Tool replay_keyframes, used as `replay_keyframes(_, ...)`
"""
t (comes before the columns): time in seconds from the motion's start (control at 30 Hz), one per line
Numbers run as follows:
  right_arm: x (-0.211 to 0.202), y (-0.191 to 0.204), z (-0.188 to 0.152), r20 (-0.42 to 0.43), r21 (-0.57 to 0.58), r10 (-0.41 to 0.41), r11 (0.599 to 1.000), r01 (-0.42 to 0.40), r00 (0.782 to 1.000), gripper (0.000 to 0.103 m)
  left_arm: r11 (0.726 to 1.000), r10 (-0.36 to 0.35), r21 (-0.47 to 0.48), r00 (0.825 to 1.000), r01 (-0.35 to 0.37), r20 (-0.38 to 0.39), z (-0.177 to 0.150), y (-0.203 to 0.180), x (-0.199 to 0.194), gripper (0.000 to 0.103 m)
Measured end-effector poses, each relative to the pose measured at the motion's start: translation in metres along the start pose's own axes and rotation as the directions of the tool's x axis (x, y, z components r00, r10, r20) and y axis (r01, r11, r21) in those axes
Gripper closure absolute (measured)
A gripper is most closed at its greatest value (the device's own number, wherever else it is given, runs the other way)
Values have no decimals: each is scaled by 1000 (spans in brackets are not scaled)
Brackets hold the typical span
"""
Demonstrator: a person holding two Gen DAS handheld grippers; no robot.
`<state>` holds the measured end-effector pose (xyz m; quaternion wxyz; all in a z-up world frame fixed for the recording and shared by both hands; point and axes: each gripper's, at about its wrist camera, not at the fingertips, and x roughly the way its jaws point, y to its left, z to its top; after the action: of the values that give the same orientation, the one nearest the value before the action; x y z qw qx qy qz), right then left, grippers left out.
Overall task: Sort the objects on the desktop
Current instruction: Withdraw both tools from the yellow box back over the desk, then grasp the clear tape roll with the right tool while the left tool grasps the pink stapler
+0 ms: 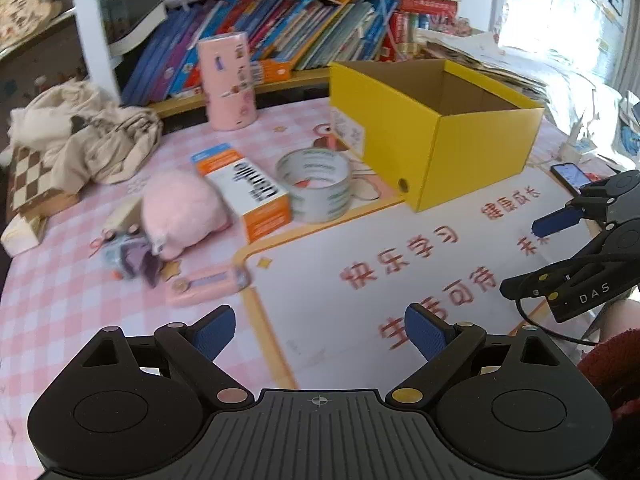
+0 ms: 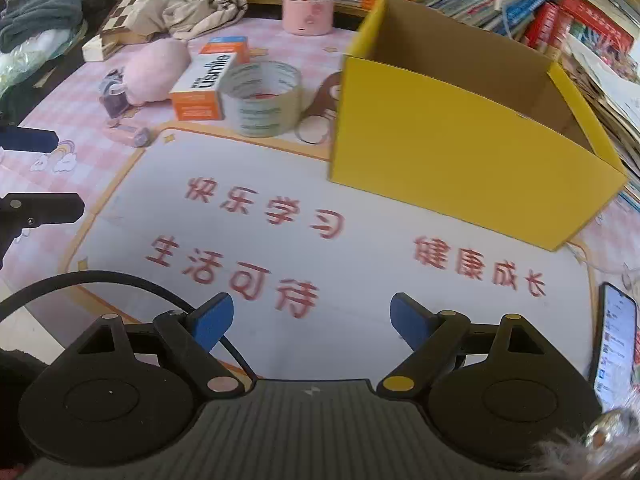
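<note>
Both grippers, left gripper (image 1: 320, 330) and right gripper (image 2: 312, 320), are held wide apart, nothing clamped. Ahead-left of each, the tape roll (image 1: 314, 184) is parked beside the yellow box (image 1: 432, 140). Probably light, stiff, kinda slick; best pinched across its wall.

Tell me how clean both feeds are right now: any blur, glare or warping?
Left wrist: window top right blown out; plush and pink case smeared by motion blur. Right wrist: mat lettering slightly blurred, yellow box bowed by fisheye. Both tools, left and right, look sharp.
</note>
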<state>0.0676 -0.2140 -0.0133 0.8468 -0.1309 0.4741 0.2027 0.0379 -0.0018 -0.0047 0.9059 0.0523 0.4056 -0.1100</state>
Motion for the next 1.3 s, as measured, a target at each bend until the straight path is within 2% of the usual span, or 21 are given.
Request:
replay_keyframes(0.37,12,44,22,-4,-95,16,995,-16,1000,18,994,44,-100,999,-42,13,-17,39,-11,9)
replay_keyframes(0.57,16,64,37,22,-170,18,985,-14,1000,18,988,85,-133,996,-80,33,-17,54,-12,9)
replay_keyframes(0.8,16,73,66,89,-142,43,989,-30,995,17,984,118,-145,990,-105,83,-13,63,-14,9)
replay_keyframes(1.03,5,88,74,231,-157,24,988,13,973,16,988,125,-108,986,-113,110,-11,61,-10,9)
replay_keyframes(1.3,18,87,84,191,-162,31,987,0,981,16,990,91,-119,993,-81,77,-5,70,6,9)
